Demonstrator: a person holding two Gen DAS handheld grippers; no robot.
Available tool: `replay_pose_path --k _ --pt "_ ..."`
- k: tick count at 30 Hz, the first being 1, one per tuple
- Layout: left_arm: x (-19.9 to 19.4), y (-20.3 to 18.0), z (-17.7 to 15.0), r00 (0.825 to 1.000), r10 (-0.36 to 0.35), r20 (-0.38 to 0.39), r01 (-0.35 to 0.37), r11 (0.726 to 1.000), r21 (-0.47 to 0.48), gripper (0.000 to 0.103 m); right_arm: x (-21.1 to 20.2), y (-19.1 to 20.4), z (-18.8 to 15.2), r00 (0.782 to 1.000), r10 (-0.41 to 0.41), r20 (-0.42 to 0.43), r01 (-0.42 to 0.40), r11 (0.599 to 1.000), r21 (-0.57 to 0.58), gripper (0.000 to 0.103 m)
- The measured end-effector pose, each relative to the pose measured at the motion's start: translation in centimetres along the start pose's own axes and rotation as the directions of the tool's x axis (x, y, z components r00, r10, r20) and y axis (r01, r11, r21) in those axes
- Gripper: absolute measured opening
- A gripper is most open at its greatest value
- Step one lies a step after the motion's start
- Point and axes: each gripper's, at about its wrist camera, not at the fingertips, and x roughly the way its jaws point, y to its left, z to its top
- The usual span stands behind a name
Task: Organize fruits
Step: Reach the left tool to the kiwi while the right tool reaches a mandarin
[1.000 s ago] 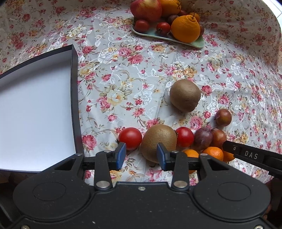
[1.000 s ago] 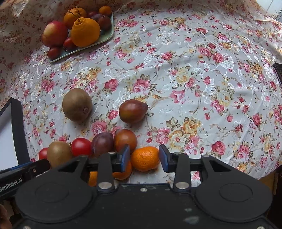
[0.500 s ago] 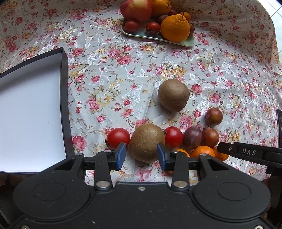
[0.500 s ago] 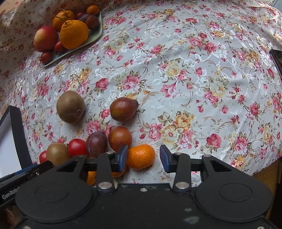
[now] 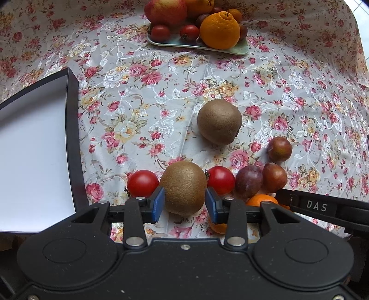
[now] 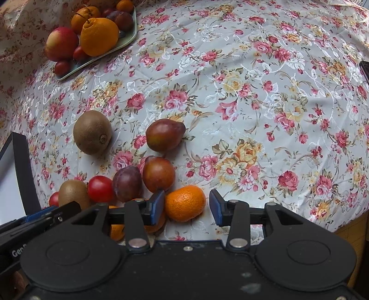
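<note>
The left gripper (image 5: pixel 184 204) has its jaws spread about as wide as the near kiwi (image 5: pixel 183 187), which sits between the blue pads; both pads lie at the fruit's flanks, whether touching it or just clear I cannot tell. A cherry tomato (image 5: pixel 142 183) lies just outside the left pad at 10 o'clock from the gripper, another cherry tomato (image 5: pixel 221 180) just outside the right pad at 2 o'clock. Further toward 3 o'clock come two plums (image 5: pixel 249 181), touching, with a third plum (image 5: pixel 279 148) beyond. A second kiwi (image 5: pixel 219 121) rests apart at 12 o'clock.

The right gripper (image 6: pixel 187 205) stands open wider than the mandarin (image 6: pixel 185 203) between its pads: the left pad is at the fruit's side, the right pad clearly apart from it. More mandarins (image 6: pixel 116 230) lie partly hidden under the left finger.

A black-rimmed white box (image 5: pixel 71 138) lies at 9 o'clock in the left view. At the far edge of the floral tablecloth (image 6: pixel 253 103) a green tray (image 5: pixel 239 49) holds an apple (image 5: pixel 166 10), a large knobbed orange (image 5: pixel 219 30) and small fruits.
</note>
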Motion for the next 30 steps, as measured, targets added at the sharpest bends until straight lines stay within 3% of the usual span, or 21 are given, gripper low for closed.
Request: replay_pose_path --k 6,16,23,30 --pt "0.2 -0.9 -0.1 0.999 0.036 0.021 -0.037 0.999 0.034 0.051 1.9 -0.3 -0.2 0.998 -0.005 -0.06 0.006 1.0 0.025 0.045" --pt "0.4 -0.9 0.2 0.998 0.046 0.036 -0.046 0.999 0.013 0.054 -0.1 -0.6 -0.1 0.999 -0.022 0.045 0.021 0.999 0.04 0.041" --pt "1.8 -0.9 0.3 0.993 0.114 0.025 -0.114 0.994 0.0 0.06 -1.6 -1.3 0.1 0.998 0.024 0.054 -0.027 0.997 0.071 0.041" --pt "1.7 -1.2 0.3 0.988 0.141 0.056 -0.141 0.99 -0.005 0.055 -2.3 -1.0 -0.3 0.996 0.056 0.064 -0.061 0.996 0.069 0.041"
